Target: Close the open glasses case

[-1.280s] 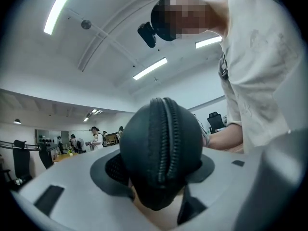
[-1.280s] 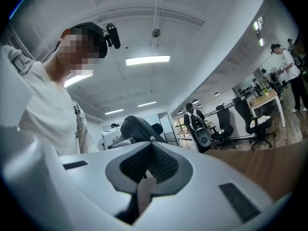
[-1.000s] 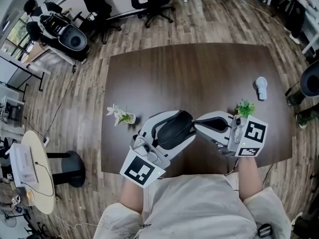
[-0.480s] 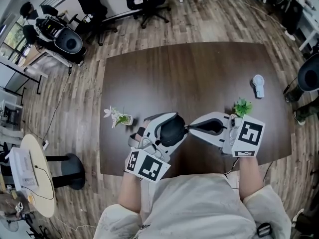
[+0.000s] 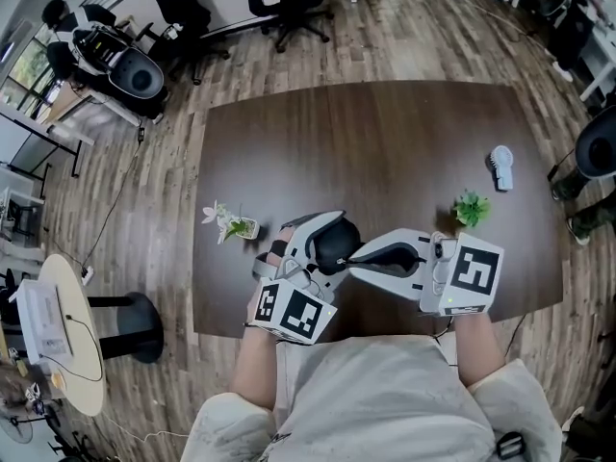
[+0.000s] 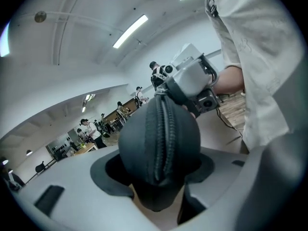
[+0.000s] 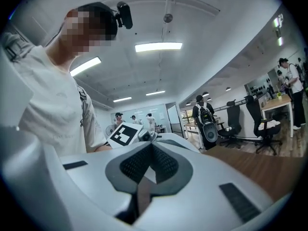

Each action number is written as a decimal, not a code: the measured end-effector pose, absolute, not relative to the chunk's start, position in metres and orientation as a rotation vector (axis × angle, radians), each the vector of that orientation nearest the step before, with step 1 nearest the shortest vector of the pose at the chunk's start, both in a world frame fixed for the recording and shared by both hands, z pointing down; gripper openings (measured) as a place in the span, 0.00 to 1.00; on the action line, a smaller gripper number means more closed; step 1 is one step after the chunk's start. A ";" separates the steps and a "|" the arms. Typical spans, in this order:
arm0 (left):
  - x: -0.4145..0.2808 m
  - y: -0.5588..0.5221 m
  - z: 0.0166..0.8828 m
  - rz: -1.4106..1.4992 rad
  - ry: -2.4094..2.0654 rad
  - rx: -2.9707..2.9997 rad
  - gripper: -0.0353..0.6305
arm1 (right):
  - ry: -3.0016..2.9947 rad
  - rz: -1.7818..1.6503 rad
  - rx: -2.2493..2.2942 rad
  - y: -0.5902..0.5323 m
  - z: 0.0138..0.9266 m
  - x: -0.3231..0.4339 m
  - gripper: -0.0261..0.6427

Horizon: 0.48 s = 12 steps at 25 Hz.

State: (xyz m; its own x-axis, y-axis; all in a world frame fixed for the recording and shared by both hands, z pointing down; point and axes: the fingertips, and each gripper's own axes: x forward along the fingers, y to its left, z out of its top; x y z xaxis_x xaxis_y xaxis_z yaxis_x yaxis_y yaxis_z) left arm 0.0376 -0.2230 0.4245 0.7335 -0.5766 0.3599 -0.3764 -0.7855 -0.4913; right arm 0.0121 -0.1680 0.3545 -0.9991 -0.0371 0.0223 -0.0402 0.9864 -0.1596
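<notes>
A black zippered glasses case [image 5: 339,243] sits between the jaws of my left gripper [image 5: 323,238], just above the dark wooden table [image 5: 385,133] near its front edge. In the left gripper view the case [image 6: 159,138] fills the gap between the pads, zip seam facing the camera; the left gripper [image 6: 159,173] has its jaws opening slightly but still grips it. My right gripper [image 5: 354,256] is shut with nothing between its pads, and its tip reaches the case's right side. The right gripper [image 7: 149,170] points level across the table. Whether the tip touches the zip is hidden.
A small pot of white flowers [image 5: 231,224] stands left of the case. A green plant [image 5: 472,207] and a white object [image 5: 500,166] lie at the right. The table's front edge is close below both grippers. Office chairs stand beyond the far edge.
The left gripper has sunk toward the table's front edge with the case and rolled. The right gripper slid left, so its shut tip now meets the case.
</notes>
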 end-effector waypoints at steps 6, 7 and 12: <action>0.040 -0.219 0.405 -0.545 0.738 -2.615 0.47 | -3.345 0.403 -0.059 -0.171 0.313 0.038 0.04; 0.041 -0.218 0.404 -0.529 0.738 -2.623 0.47 | -3.377 0.430 -0.081 -0.171 0.308 0.041 0.04; 0.038 -0.222 0.412 -0.565 0.772 -2.633 0.45 | -3.369 0.430 0.024 -0.181 0.314 0.048 0.04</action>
State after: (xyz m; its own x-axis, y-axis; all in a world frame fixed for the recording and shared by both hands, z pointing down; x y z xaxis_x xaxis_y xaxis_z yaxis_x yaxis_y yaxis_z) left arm 0.0378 -0.2225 0.4120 0.7735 -0.5703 0.2764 -0.4355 -0.7952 -0.4218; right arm 0.0478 -0.1813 0.3139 -0.9676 -0.0460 -0.2482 0.0179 0.9683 -0.2492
